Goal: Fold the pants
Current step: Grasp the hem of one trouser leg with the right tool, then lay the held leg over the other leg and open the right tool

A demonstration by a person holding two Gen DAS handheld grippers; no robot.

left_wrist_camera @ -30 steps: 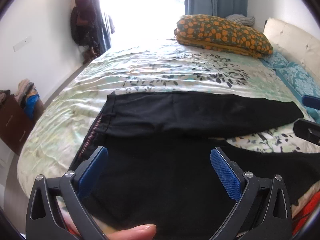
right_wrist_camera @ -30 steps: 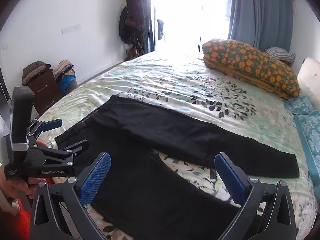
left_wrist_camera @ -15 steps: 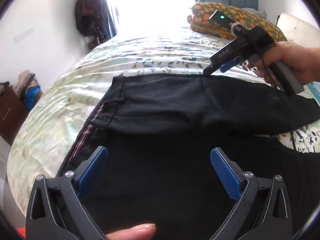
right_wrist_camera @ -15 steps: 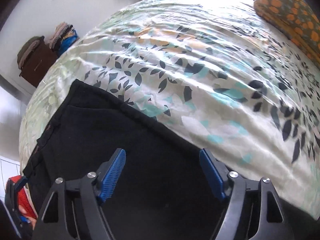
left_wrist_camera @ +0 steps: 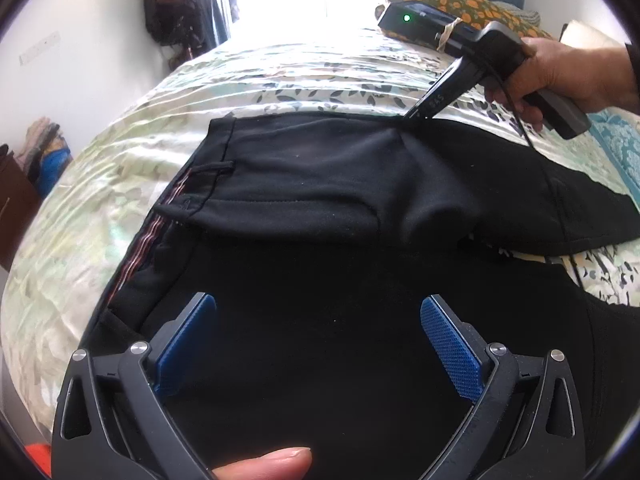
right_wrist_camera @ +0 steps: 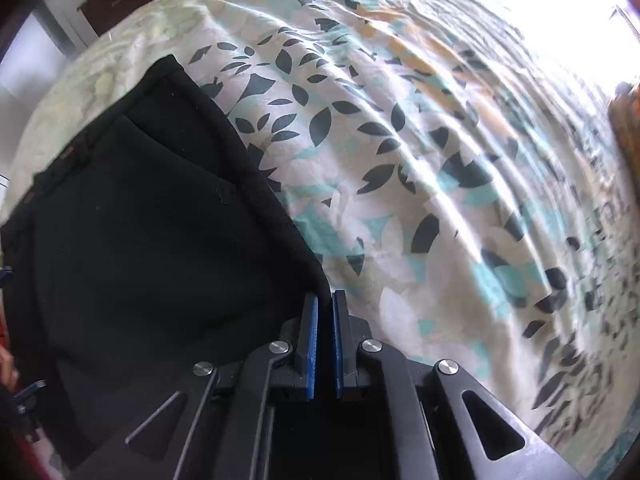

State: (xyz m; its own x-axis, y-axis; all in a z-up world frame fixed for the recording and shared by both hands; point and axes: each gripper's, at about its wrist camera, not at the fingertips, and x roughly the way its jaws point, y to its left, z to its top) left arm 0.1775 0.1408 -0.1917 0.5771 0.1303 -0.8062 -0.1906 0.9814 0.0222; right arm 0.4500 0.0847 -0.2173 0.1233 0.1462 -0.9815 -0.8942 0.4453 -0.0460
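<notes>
Your right gripper (right_wrist_camera: pixel 324 312) pinches the far edge of the black pants (left_wrist_camera: pixel 320 184) lying spread on the bed (left_wrist_camera: pixel 280 68); your left gripper (left_wrist_camera: pixel 318 340) hovers spread above them. That thin bite could slip when lifted.

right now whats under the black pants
The floral bedsheet lies under the black pants, showing all around them. Anything directly beneath the fabric is covered. The right gripper pinches their far edge.
</notes>
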